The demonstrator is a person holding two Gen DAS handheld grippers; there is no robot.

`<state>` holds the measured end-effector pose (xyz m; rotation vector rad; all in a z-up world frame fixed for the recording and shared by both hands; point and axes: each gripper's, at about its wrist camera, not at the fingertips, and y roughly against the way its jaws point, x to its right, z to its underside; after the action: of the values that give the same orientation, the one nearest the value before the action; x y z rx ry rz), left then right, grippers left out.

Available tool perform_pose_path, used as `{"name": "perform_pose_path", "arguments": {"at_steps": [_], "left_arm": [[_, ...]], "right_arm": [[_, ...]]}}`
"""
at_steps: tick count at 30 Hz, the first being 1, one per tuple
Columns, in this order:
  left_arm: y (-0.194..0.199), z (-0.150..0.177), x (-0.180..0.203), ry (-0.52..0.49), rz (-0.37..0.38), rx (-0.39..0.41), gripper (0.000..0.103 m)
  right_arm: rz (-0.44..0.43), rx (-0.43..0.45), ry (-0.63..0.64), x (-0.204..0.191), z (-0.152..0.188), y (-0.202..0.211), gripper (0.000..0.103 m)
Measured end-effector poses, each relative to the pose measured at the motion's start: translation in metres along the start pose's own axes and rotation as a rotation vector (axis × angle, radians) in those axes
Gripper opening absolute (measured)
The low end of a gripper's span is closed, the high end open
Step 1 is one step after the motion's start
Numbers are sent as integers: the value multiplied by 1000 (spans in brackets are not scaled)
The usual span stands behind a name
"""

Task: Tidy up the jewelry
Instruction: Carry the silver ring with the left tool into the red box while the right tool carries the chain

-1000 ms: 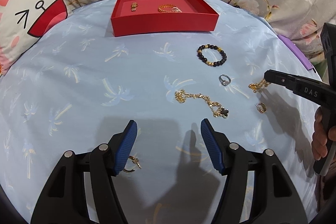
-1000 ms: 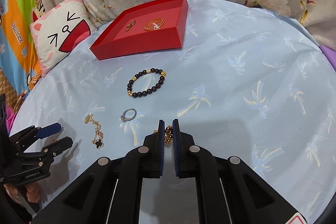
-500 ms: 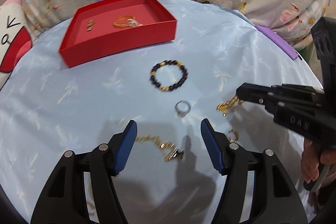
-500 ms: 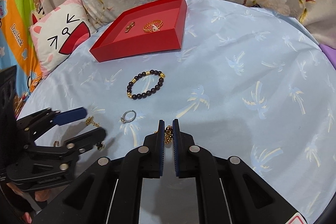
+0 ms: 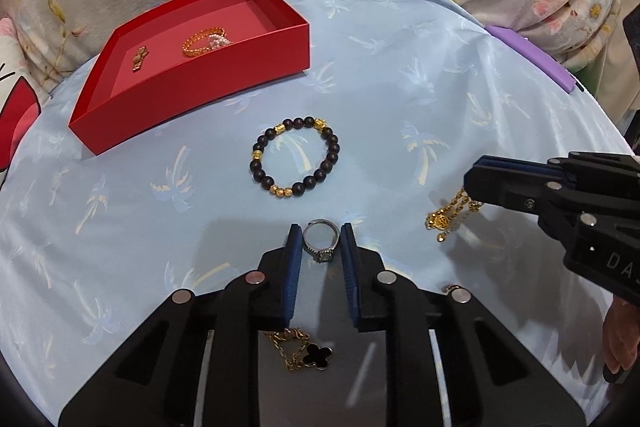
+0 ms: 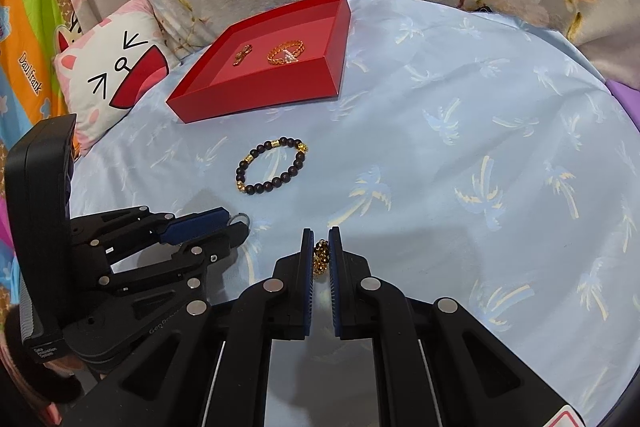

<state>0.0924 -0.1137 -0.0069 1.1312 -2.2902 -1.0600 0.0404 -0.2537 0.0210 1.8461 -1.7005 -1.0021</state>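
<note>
Left claw (image 5: 319, 250): just closed in, snug around the ring (image 5: 319, 241).
Right claw (image 6: 321, 254): clamped on gold chain (image 6: 321, 257).
Tip: lift ring slowly, carry to red box (image 5: 192, 105).

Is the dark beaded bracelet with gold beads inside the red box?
No, the dark beaded bracelet lies on the blue cloth, outside the red box.

Open blue cloth right of the beaded bracelet (image 6: 271, 166); the red box (image 6: 256, 95) stands beyond it, the left gripper (image 6: 236, 225) crowds its near-left side.
</note>
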Motion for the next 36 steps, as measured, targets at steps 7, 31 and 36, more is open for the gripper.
{"name": "perform_pose_path", "arguments": {"at_steps": [7,31,36], "left_arm": [[11,-1,0,4,18,19,19],[57,-114,-119,160,-66,153,19],[36,-156,-148,183,-103,168,19]], "right_arm": [[-3,17,4,0,-6,5,7],[-63,159,89,-39,-173,6,7],[-48,150,76,-43,-221,-29,7]]}}
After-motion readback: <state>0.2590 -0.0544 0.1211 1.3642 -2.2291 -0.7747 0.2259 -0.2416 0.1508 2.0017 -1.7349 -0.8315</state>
